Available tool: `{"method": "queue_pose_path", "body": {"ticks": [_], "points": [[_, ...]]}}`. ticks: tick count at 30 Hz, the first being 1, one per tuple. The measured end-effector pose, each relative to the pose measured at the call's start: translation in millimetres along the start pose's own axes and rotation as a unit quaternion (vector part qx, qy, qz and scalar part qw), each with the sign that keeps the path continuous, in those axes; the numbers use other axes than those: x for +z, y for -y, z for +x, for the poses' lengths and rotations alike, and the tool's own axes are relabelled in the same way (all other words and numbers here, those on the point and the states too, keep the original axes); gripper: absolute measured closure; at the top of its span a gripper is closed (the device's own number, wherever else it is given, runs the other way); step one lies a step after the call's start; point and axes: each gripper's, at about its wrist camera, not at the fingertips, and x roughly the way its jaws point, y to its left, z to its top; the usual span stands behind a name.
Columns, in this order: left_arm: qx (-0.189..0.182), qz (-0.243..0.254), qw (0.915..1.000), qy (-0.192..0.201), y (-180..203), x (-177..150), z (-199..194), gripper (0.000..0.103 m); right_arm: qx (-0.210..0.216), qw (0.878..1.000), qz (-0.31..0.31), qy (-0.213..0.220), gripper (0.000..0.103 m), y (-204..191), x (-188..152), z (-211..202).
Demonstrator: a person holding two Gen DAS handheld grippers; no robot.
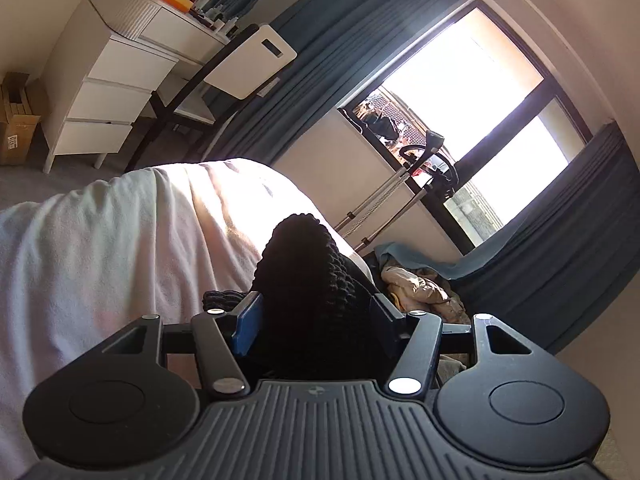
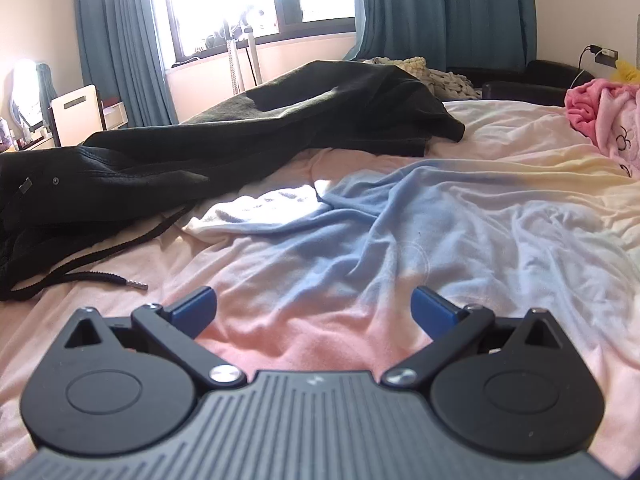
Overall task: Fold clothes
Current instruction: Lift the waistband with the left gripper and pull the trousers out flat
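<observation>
In the left wrist view my left gripper (image 1: pixel 314 320) holds a bunched black knit piece of cloth (image 1: pixel 308 276) between its blue pads, at the edge of the bed (image 1: pixel 100 248). In the right wrist view my right gripper (image 2: pixel 314 304) is open and empty, low over the pastel sheet (image 2: pixel 360 240). A black pair of drawstring trousers (image 2: pixel 240 140) lies stretched across the far left part of the bed, its drawstring (image 2: pixel 100 280) trailing toward the gripper. How the black cloth joins the trousers is hidden.
A pink garment (image 2: pixel 604 116) lies at the bed's right. A pile of clothes (image 1: pixel 420 284) lies on the floor by the window (image 1: pixel 460 92). A white drawer unit (image 1: pixel 108 88), a chair (image 1: pixel 244 64) and blue curtains (image 2: pixel 120 40) stand beyond the bed.
</observation>
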Motion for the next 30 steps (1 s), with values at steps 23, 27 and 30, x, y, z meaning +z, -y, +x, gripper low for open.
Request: {"method": "queue_pose_path", "body": {"ticks": [23,27,30], "points": [[0.025,0.101,0.9924,0.067,86.9,78.2,198.7,0.093,-0.017,0.995,-0.102,-0.014,0.0,-38.8,9.3,31.0],[0.116,0.143,0.9821,0.04,74.3,62.8,273.4,0.093,-0.019,0.995,-0.096,-0.025,0.0,-37.0,9.8,56.0],[0.141,0.135,0.9807,0.004,52.2,47.4,300.8,0.093,-0.018,0.995,-0.088,-0.041,0.0,-34.9,5.2,74.7]]}}
